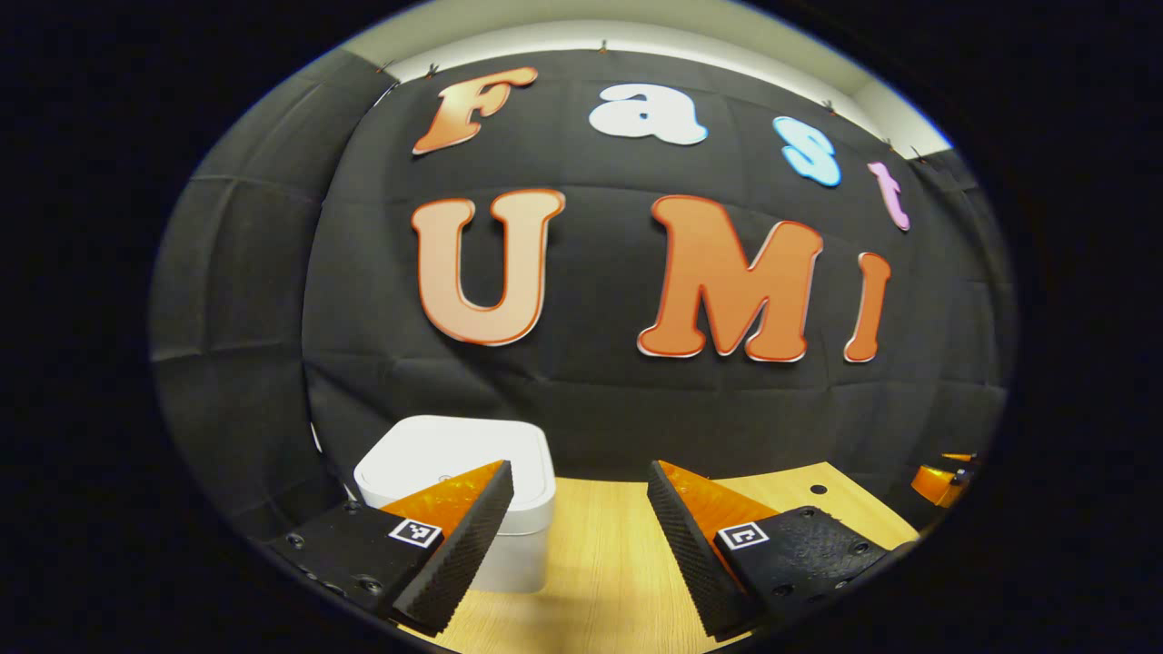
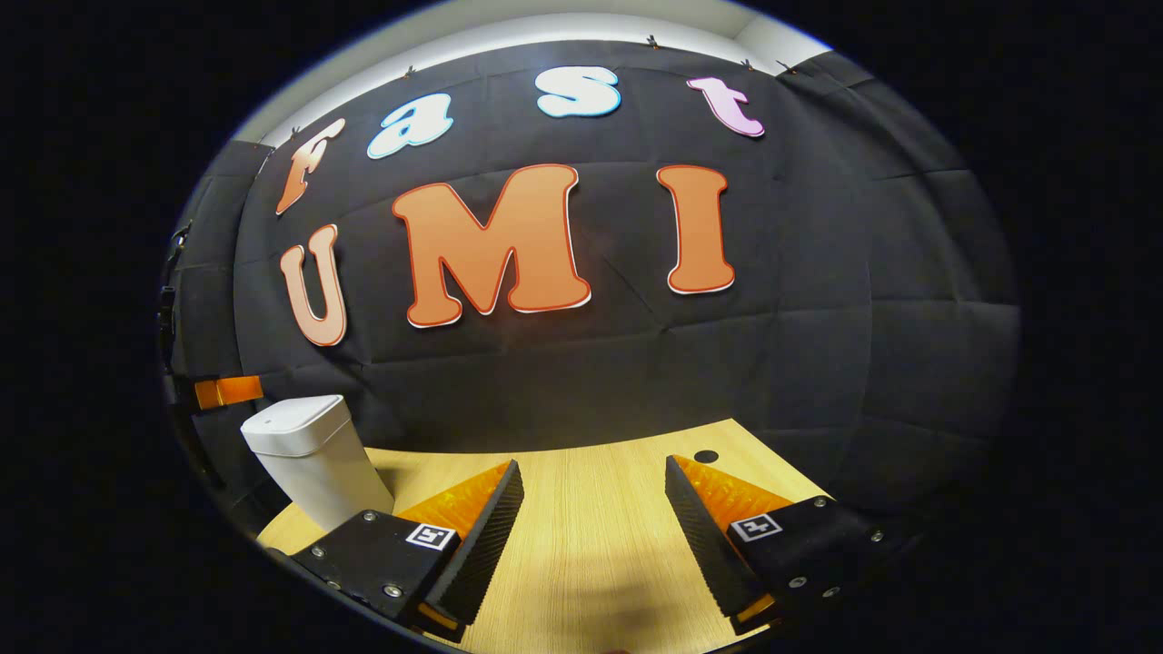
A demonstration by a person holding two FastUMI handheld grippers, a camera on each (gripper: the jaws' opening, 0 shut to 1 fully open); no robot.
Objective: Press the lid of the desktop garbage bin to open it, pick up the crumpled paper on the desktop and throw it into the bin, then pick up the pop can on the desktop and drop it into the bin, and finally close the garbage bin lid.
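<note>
Right hand-held gripper (image 2: 591, 509) agape above desktop (image 2: 591, 545), lidded bin (image 2: 313, 459) left.

The white garbage bin (image 1: 454, 481), lid down, stands at the wooden desktop's (image 2: 591, 509) left end against the black cloth wall (image 2: 636, 363), leaving bare open board from beside it across to the right edge.

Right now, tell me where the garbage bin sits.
The garbage bin stands lid shut at the desk's back edge against the black wall, just beyond the left gripper; in the right gripper view it stands far left.
</note>
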